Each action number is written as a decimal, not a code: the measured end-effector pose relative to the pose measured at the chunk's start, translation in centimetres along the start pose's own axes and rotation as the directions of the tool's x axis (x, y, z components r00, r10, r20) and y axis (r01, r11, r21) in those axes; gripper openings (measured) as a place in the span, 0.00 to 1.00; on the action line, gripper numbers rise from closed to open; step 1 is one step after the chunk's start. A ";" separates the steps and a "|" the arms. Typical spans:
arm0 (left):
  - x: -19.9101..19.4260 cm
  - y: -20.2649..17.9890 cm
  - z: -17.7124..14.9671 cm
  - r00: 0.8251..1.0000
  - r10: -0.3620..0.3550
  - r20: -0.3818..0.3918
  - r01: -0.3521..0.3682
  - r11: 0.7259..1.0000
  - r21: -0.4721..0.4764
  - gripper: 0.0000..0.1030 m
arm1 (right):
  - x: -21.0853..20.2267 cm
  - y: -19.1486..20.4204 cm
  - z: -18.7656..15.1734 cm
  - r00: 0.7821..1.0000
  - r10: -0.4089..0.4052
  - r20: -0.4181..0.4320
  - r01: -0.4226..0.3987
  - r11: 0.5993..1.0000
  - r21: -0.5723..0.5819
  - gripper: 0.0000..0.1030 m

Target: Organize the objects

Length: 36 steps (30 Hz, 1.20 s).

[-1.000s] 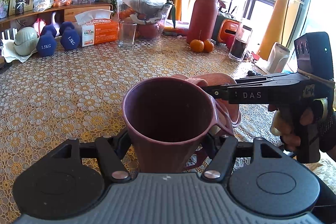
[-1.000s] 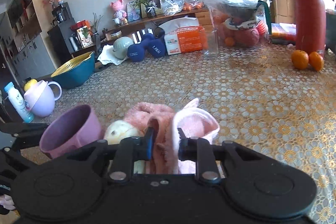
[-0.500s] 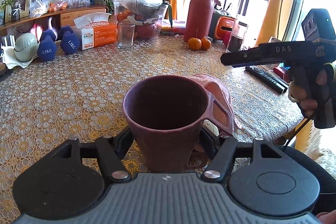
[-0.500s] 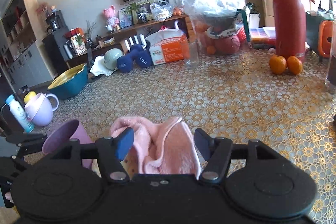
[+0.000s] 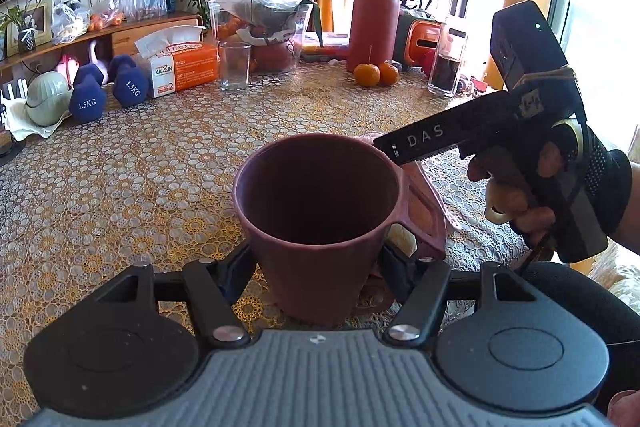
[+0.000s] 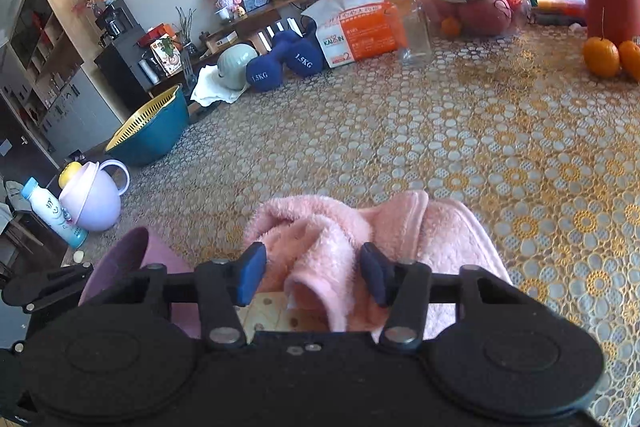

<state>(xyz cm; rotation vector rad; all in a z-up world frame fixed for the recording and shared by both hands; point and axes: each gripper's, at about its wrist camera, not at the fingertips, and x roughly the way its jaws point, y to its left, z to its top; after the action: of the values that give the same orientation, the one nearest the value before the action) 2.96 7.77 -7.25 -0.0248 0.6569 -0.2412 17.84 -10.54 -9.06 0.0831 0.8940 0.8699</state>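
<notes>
My left gripper (image 5: 318, 263) is shut on a mauve plastic cup (image 5: 320, 215), upright over the lace tablecloth near the table's front edge; the cup's handle points right. The cup also shows at the lower left of the right wrist view (image 6: 132, 263). A crumpled pink towel (image 6: 360, 235) lies on the table just right of the cup; a corner of it shows behind the cup (image 5: 424, 183). My right gripper (image 6: 312, 273) is open with its blue pads either side of a towel fold, not closed on it. The right gripper's body (image 5: 500, 123) hovers above the towel.
At the table's back are blue dumbbells (image 5: 108, 91), an orange tissue box (image 5: 180, 67), an empty glass (image 5: 235, 65), a bagged fruit jar (image 5: 264, 23), a red flask (image 5: 372, 23) and oranges (image 5: 376, 73). A teal bowl (image 6: 152, 131), lilac jug (image 6: 94, 199) and bottle (image 6: 50, 211) are at left.
The right gripper let go of the pink towel and opened, lifted away, then came back down over the towel with its jaws still open. The left gripper kept holding the cup.
</notes>
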 end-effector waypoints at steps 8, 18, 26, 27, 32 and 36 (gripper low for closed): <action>0.0 -0.2 0.1 1.000 0.025 0.006 -0.025 0.999 0.022 0.64 | -3.4 -1.2 0.2 0.992 0.085 0.093 -0.090 0.995 0.046 0.07; 0.0 -0.1 0.1 1.000 0.026 0.006 -0.026 0.999 0.025 0.64 | -5.4 -1.0 -1.5 0.933 0.343 0.113 -0.358 0.920 0.159 0.07; 0.2 -0.4 0.0 1.000 0.031 -0.002 -0.031 0.999 0.033 0.64 | -3.6 -1.6 -3.1 0.941 0.323 0.101 -0.337 0.919 0.206 0.03; 0.1 -0.5 0.1 0.999 0.033 -0.007 -0.032 0.999 0.036 0.64 | -3.7 -1.2 -3.0 0.951 0.294 0.096 -0.307 0.937 0.166 0.03; -0.1 -0.5 0.2 0.999 0.037 -0.027 -0.036 0.999 0.029 0.64 | -5.3 1.3 -2.5 0.992 0.067 0.105 -0.062 0.997 -0.050 0.06; -0.5 -0.5 0.2 0.999 0.037 -0.026 -0.037 0.999 0.013 0.65 | -7.1 0.8 -3.1 0.992 -0.034 0.123 0.045 0.995 -0.090 0.17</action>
<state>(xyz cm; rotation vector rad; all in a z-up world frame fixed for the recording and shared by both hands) 2.60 7.37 -6.70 0.0026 0.6817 -0.2106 12.89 -15.83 -6.16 0.0374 0.7388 0.8591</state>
